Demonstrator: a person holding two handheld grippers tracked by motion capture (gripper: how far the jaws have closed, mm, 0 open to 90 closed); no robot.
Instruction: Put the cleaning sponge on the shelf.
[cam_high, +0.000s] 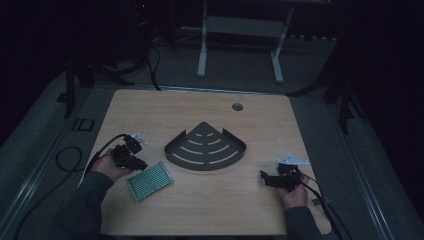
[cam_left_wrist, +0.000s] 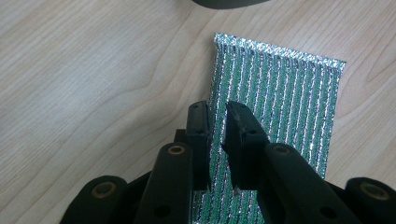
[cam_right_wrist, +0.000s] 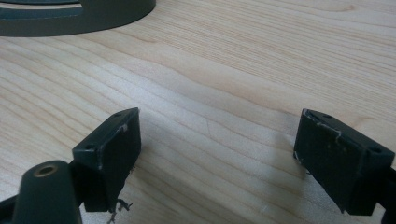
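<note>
The green sponge is being approached by the left gripper, its jaws nearly together above it with nothing clamped, and must next be gripped, while the right gripper is held wide apart.

Items counted on the table: one green and silver scouring pad, near left. One dark fan-shaped corner shelf, centre, bearing eight curved slots in four rows. One round cable port, far centre. Two handheld grippers: left gripper and right gripper.
</note>
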